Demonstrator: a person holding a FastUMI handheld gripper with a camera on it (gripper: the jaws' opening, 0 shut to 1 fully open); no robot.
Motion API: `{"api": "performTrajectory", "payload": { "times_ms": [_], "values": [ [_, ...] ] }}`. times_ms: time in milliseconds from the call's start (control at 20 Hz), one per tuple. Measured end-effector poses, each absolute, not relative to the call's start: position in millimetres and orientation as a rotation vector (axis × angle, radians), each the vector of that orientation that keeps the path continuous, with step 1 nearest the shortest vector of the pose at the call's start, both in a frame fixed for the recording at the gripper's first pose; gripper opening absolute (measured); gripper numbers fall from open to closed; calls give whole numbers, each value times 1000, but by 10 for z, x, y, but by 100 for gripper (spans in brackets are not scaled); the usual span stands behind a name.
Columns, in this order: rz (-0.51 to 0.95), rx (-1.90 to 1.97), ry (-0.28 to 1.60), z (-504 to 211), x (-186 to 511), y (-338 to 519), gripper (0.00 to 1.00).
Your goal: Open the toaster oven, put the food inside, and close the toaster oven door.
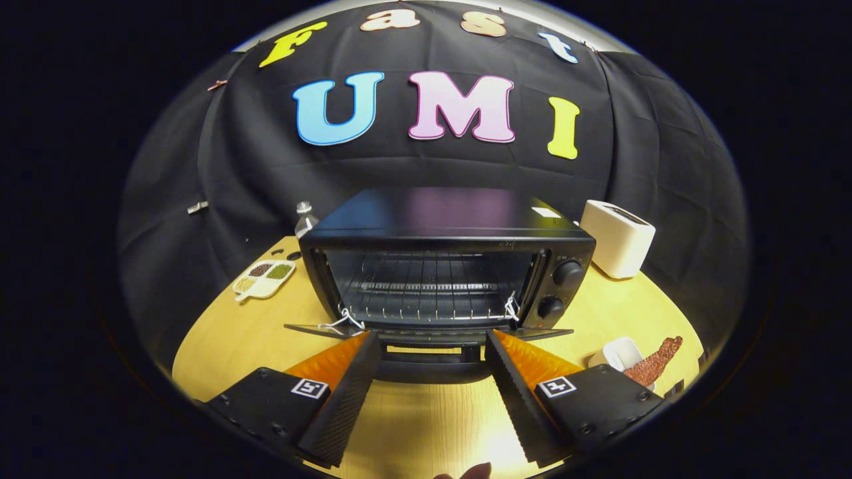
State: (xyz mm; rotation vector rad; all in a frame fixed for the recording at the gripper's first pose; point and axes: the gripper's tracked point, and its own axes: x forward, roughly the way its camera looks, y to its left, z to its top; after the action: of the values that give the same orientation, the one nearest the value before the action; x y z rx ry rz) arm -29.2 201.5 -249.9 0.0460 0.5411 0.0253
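Both fingers of your gripper are standing wide apart, gripping nothing, facing the toaster oven door lying open, while the food strip is waiting off to the right.

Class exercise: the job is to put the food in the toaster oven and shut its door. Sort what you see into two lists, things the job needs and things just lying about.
Needed for the job:
toaster oven, door already down
food on a white dish
gripper, open, fingers at the door's edge

Just lying about:
white toaster
divided tray
bottle
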Motion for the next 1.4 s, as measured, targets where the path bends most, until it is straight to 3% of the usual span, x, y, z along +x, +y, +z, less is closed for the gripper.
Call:
{"api": "performTrajectory", "payload": {
  "times_ms": [450, 700, 1050, 1400],
  "values": [
    [90, -18, 811, -3207, -759, 2098, 98],
    [162, -49, 825, -3248, -944, 2169, 98],
    [284, 0, 697, -2573, -986, 2160, 98],
    [343, 137, 567, -1740, -995, 1557, 98]
  ]
}}
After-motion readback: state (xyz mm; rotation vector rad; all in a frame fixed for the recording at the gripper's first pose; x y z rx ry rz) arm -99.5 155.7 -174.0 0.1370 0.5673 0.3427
